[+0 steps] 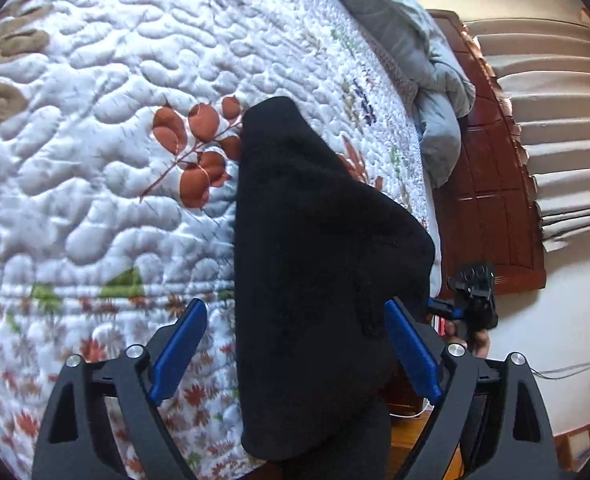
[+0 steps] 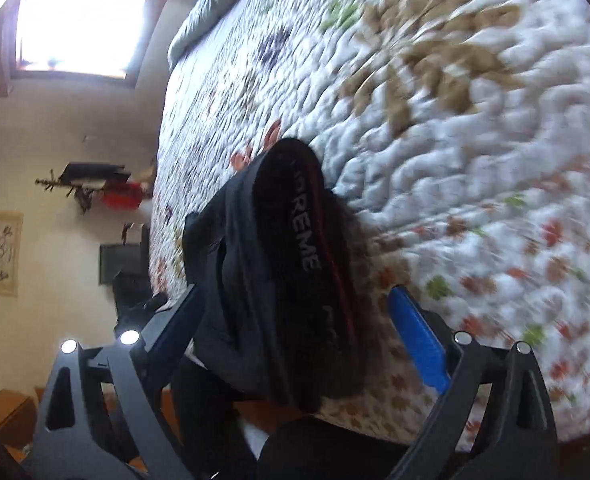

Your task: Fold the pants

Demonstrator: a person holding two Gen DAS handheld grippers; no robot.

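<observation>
left gripper [image 1: 295, 354]: jaws look spread wide, black pants [image 1: 315, 240] draped between them, so I can't tell if it's pinching

right gripper [image 2: 295, 344]: same deal at the waistband [image 2: 295, 220]

pants: near edge of quilt [image 1: 95, 120]

tip: I'd lay them flat, seams lined up, before creasing

text: "...REME" on the waistband

The pants [image 1: 319, 264] lie on the quilt [image 1: 107, 128] near the bed's edge, between the left gripper's [image 1: 295, 344] fingers. A crumpled blanket [image 1: 439, 92] lies on the bed's far right side, beside the headboard [image 1: 491, 168].
</observation>
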